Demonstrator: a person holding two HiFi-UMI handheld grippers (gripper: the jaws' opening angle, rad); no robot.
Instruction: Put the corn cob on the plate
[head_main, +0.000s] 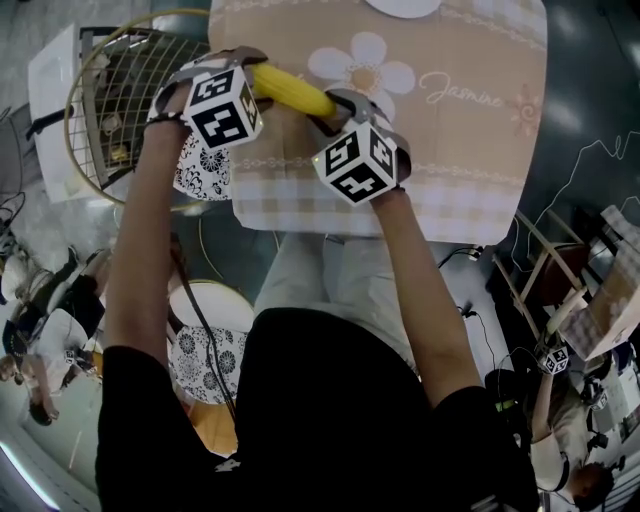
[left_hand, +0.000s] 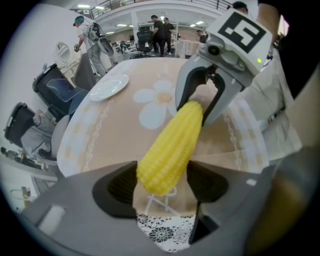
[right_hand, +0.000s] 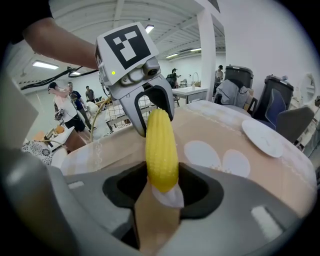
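Note:
A yellow corn cob (head_main: 292, 90) hangs over the near part of the table, held at both ends. My left gripper (head_main: 255, 72) is shut on its thick end (left_hand: 167, 160). My right gripper (head_main: 335, 108) is shut on the end with the white stub (right_hand: 162, 160). In the left gripper view the right gripper (left_hand: 200, 100) clasps the far tip. In the right gripper view the left gripper (right_hand: 154, 107) clasps the far end. A plain white plate (left_hand: 109, 86) lies empty at the far side of the table (right_hand: 267, 137), just showing at the top of the head view (head_main: 405, 5).
The table (head_main: 470, 150) carries a beige cloth with white flowers. A black-and-white patterned plate (head_main: 200, 168) sits at the table's near left edge, under the left gripper (left_hand: 162, 232). A wire basket (head_main: 115, 100) stands to the left. People and chairs are in the background.

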